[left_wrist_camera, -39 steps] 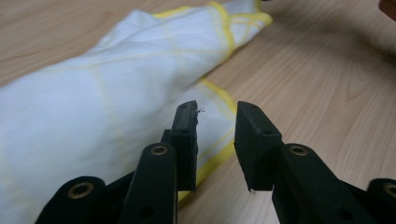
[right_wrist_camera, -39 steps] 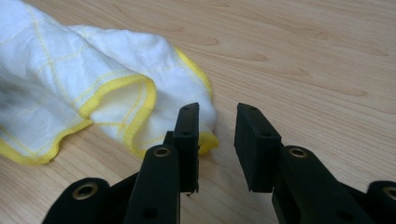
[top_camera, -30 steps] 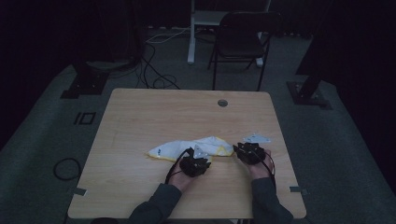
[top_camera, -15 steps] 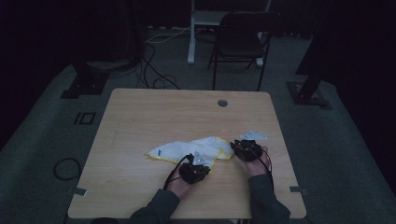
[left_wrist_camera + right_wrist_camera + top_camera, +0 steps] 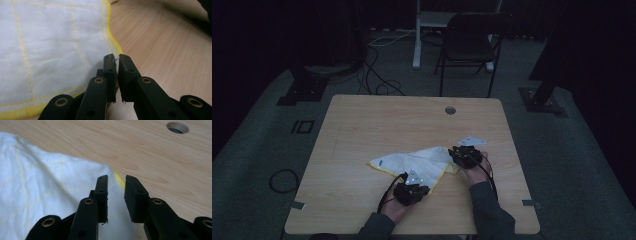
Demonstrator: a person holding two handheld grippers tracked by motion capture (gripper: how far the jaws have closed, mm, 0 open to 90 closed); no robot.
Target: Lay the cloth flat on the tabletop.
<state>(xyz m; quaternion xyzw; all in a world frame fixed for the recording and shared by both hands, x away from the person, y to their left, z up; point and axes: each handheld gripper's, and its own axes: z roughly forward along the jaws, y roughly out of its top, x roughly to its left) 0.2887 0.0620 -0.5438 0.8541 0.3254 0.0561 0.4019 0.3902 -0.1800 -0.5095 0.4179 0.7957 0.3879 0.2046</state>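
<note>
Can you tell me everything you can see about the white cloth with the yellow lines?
The cloth looks like soft woven fabric, white with thin yellow grid lines and a yellow hem. It lies rumpled and partly folded on the wooden table, near the person's edge. The left gripper pinches its yellow hem. The right gripper has cloth between its jaws, which stand apart.

- No word, number or brand can be read anywhere.
- The white cloth (image 5: 417, 162) at the lower middle of the high view has a small blue mark near its left corner, too small to read.
- Nothing legible stands on the table (image 5: 377, 120).
</note>
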